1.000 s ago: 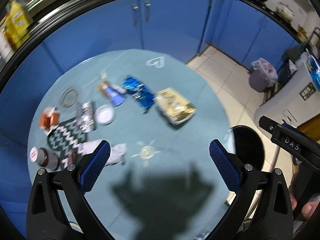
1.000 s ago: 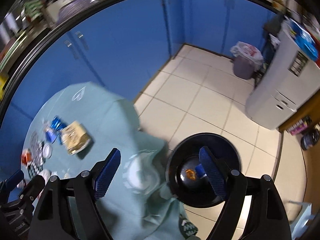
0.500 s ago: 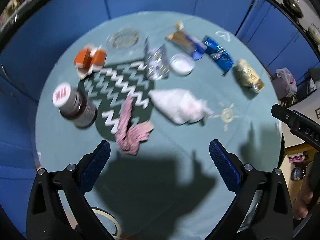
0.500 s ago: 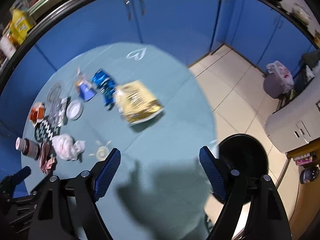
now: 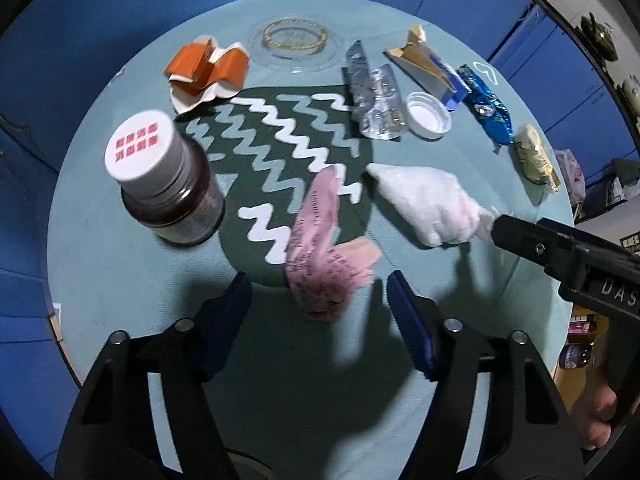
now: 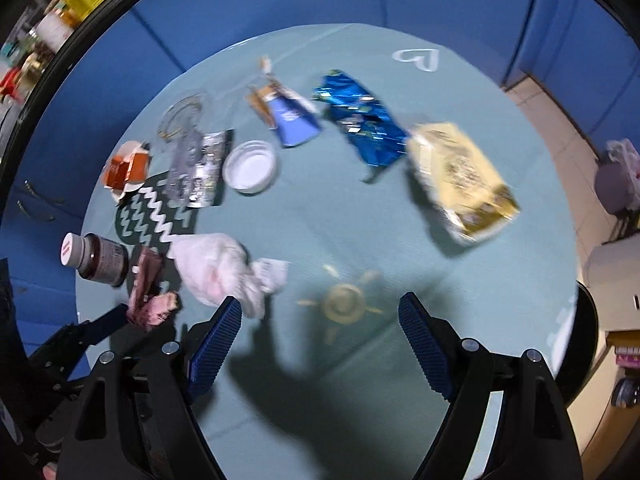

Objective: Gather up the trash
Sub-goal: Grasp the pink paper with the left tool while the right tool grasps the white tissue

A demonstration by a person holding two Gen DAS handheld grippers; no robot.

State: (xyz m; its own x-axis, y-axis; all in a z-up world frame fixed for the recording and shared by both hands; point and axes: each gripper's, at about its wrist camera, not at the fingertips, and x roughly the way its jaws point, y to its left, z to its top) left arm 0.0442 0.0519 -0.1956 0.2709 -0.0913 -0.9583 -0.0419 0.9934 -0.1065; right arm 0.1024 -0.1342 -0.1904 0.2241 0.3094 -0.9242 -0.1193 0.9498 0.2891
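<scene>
- As litter is gathered from a round surface [image 5: 120, 288] covered in pale green cloth, the left gripper [image 5: 318, 312] is seen lowered over a crumpled pink receipt [image 5: 324, 248]; its jaws have just been closing and stand half spread to either side of the paper's near end, with no pinch made yet.
- The right gripper [image 6: 320, 336] is held wide apart and empty above bare cloth, just beside a white wad of tissue [image 6: 218, 270], which is judged its likely pick.
- More trash is left scattered farther back: a blue wrapper [image 6: 362, 120], a yellow packet [image 6: 460, 180], a white cap [image 6: 251, 166], a foil blister pack [image 5: 376, 100] and a torn orange carton [image 5: 204, 74].
- A brown jar [image 5: 168, 184] stands upright beside a zigzag mat [image 5: 280, 132].
- The black bin [image 6: 586, 336] is glimpsed below the surface's edge, placed within reach for drops.
</scene>
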